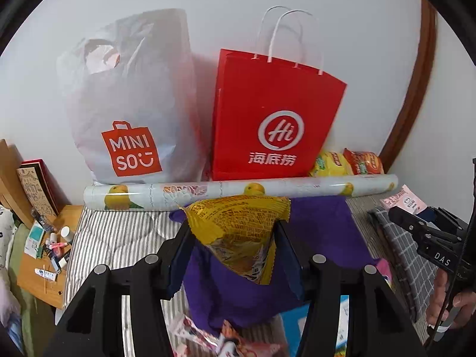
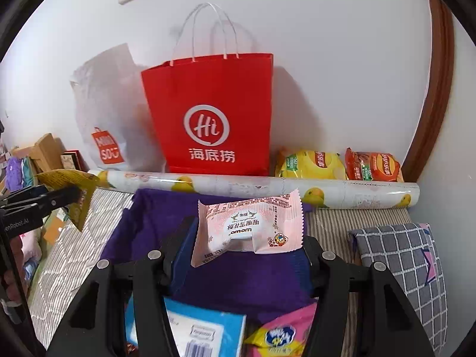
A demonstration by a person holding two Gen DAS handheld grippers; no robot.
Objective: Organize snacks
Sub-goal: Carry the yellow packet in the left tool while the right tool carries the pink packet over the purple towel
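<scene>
Red bag (image 2: 208, 113): upright against the wall, apparently the destination; contents hidden.
Purple cloth (image 2: 238, 273): loose snacks remain on its near edge.
Yellow packet (image 1: 238, 235): clamped in left gripper (image 1: 235, 238), held above the cloth.
Pink packet (image 2: 253, 229): clamped in right gripper (image 2: 250, 238), likewise aloft.
Progress, judged: early to midway; both packets unplaced.

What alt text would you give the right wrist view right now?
The right gripper holds a pink snack packet above a purple cloth, facing a red paper bag against the wall. A fruit-print roll lies before it, with yellow and orange chip bags behind.
</scene>
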